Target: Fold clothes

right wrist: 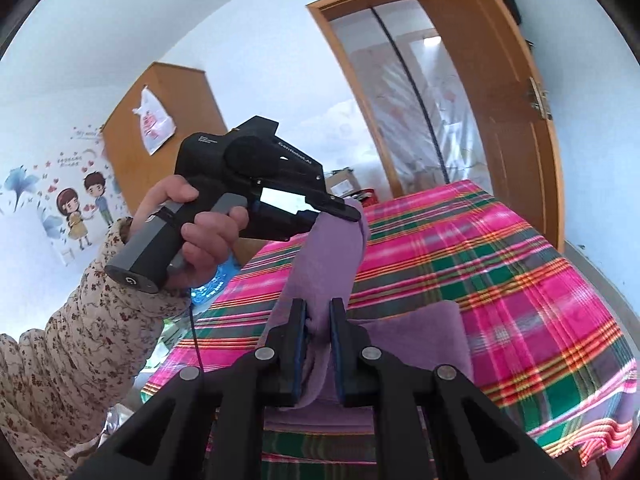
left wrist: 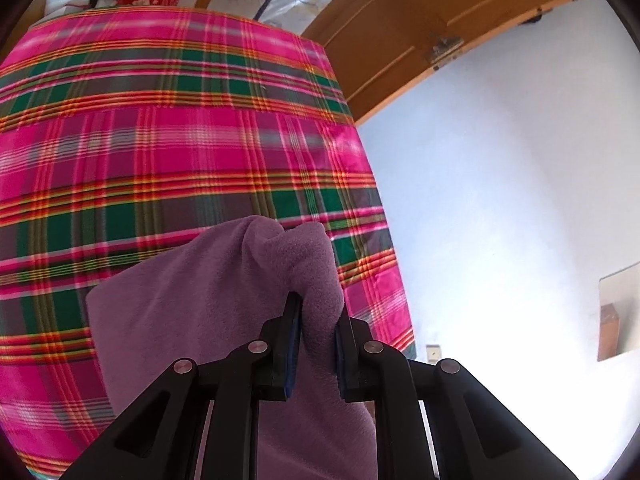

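Both tools are clamped on the same purple fleece cloth (left wrist: 208, 312). The left tool (left wrist: 316, 344) pinches a bunched corner of it, lifted above the pink plaid bedsheet (left wrist: 160, 140). The right tool (right wrist: 318, 344) grips another edge, with fabric squeezed between its 2 pads. From the right wrist camera you can see the person's hand (right wrist: 200, 236) in a floral sleeve (right wrist: 80, 344), and the rest of the cloth lies on the sheet.
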The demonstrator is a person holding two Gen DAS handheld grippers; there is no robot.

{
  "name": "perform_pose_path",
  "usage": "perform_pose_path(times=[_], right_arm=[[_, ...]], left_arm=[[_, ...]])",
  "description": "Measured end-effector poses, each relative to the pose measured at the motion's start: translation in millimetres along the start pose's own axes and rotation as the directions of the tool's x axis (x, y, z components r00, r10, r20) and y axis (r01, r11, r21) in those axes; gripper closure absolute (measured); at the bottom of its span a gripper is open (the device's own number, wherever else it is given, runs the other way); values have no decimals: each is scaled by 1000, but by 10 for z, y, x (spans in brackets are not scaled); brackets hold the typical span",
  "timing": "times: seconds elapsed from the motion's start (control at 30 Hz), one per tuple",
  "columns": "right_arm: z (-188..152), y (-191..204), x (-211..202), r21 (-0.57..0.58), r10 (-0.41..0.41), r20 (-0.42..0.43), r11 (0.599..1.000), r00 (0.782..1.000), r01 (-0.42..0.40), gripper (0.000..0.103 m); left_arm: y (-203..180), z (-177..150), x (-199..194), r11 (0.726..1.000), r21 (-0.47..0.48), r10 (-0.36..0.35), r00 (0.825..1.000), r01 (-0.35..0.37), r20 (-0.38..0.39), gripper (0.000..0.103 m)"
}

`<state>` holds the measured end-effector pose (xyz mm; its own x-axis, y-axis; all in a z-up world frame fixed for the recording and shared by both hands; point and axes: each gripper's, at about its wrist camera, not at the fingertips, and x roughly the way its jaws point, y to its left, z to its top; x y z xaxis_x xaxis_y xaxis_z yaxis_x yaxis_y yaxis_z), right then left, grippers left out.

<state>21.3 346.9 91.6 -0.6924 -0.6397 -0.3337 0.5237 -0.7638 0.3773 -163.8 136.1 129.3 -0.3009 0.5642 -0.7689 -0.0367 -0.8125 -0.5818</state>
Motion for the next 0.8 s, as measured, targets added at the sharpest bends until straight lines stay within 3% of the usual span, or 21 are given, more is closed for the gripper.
perform_pose_path(times=[0.3, 0.57, 0.63, 0.7, 0.8], right_arm=[[-76, -410, -120, 75, -100, 2, 992, 995, 100, 99], [-269, -677, 107, 124, -113, -118, 984, 987, 127, 97], [-302, -723, 140, 137, -114, -135, 982, 984, 133, 94], [-312, -746, 146, 142, -121, -141, 980, 983, 141, 82], [-315, -756, 157, 135, -141, -146, 978, 979, 161, 74]], left_arm=[[-101, 8, 563, 1000, 8, 25, 995, -24, -102, 88], [-30, 40, 1008, 999, -22, 41, 984, -46, -174, 88], [-3, 50, 1098, 998, -32, 45, 981, -51, -187, 88], [22, 65, 1175, 998, -43, 44, 979, -53, -198, 88], [53, 78, 1268, 997, -59, 38, 976, -52, -213, 88]])
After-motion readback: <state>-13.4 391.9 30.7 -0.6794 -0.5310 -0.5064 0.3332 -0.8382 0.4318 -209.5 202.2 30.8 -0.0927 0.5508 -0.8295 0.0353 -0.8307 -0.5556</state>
